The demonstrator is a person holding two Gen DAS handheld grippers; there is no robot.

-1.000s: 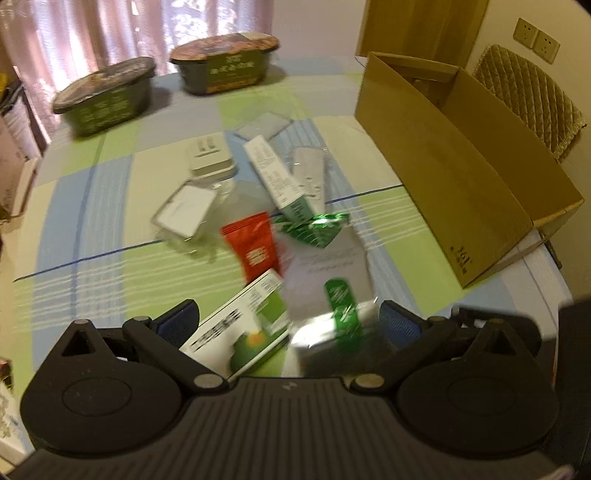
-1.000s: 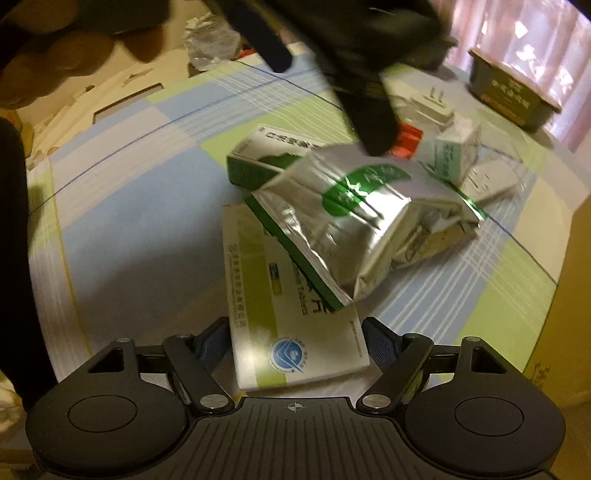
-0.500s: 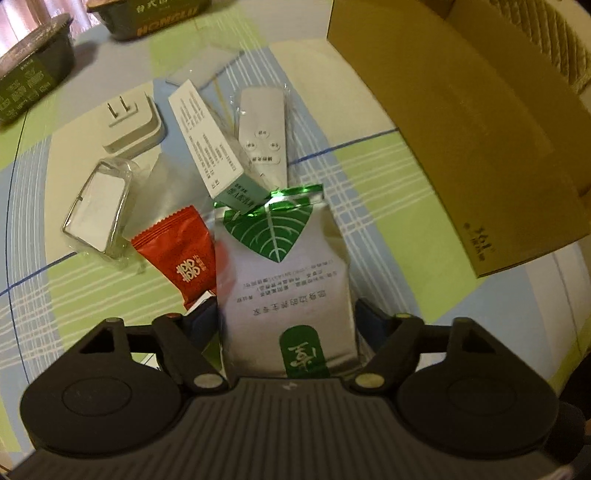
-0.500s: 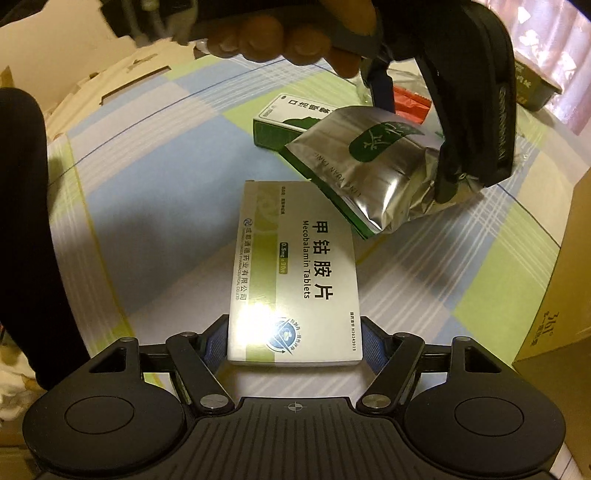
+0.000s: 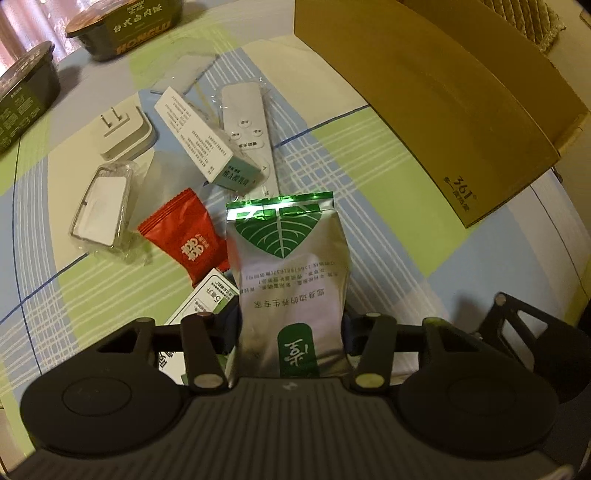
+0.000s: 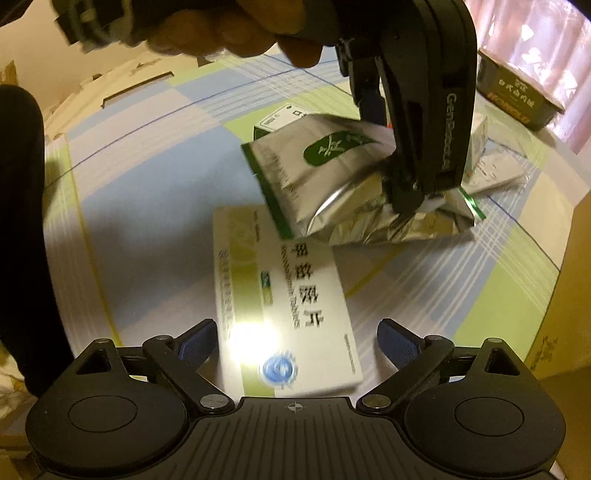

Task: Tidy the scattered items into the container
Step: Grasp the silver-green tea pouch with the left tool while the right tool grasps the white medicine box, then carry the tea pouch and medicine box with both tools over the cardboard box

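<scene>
Left wrist view: the left claw [image 5: 291, 326] is clenched on a silver foil pouch [image 5: 290, 258] with a green leaf print, its far end over the checked table [image 5: 369, 173]. Beyond it lie a red sachet [image 5: 184, 240], a white carton [image 5: 203, 136], a remote [image 5: 249, 127] and a plug adapter [image 5: 125, 133]. The cardboard box [image 5: 424, 85] stands at the right, well apart.

Right wrist view: the right claw [image 6: 296, 341] is released, its blue pads either side of a white-and-green tablet box [image 6: 284, 306] flat on the table. Further off, a hand [image 6: 221, 26] holds the left claw, gripping the pouch.
</scene>
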